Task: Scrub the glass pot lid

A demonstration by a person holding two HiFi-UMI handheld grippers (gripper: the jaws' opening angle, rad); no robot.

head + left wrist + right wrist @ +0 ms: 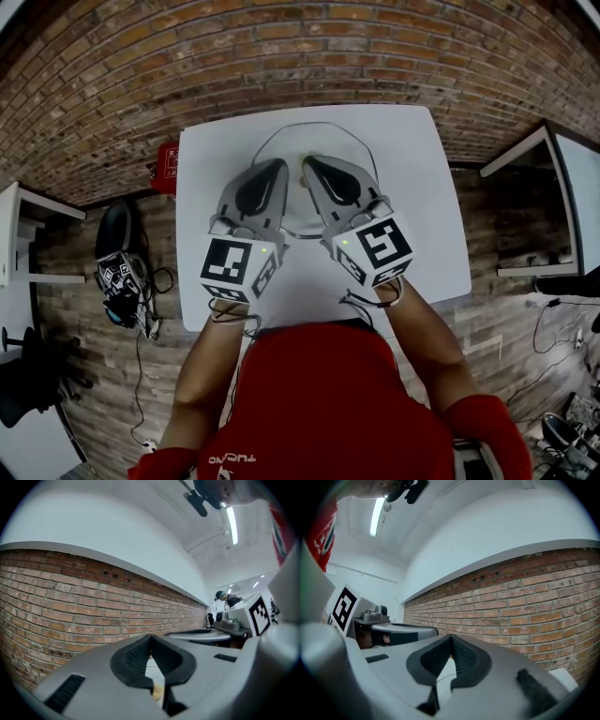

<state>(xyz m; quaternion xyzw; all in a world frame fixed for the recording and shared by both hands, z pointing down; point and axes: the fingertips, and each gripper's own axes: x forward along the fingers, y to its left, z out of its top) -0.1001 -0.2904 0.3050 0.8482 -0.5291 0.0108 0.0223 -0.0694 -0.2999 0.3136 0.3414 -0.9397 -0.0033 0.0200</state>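
Observation:
The glass pot lid (349, 134) lies flat on the white table (422, 187); it shows mostly as a thin round rim. Both grippers hover over it side by side, tips pointing away from me. My left gripper (274, 171) is over the lid's left half, my right gripper (312, 167) over its middle. In the left gripper view the gripper (151, 637) has its black pads meeting at the tip, with a small tan bit (157, 693) low in the gap. In the right gripper view that gripper (451, 637) is shut too, with nothing between the pads. Both gripper cameras look at the brick wall.
A red object (167, 161) stands on the floor by the table's far left corner. A black chair and a marker cube with cables (122, 277) lie on the floor to the left. White desks stand at the far left (19, 234) and right (562, 187).

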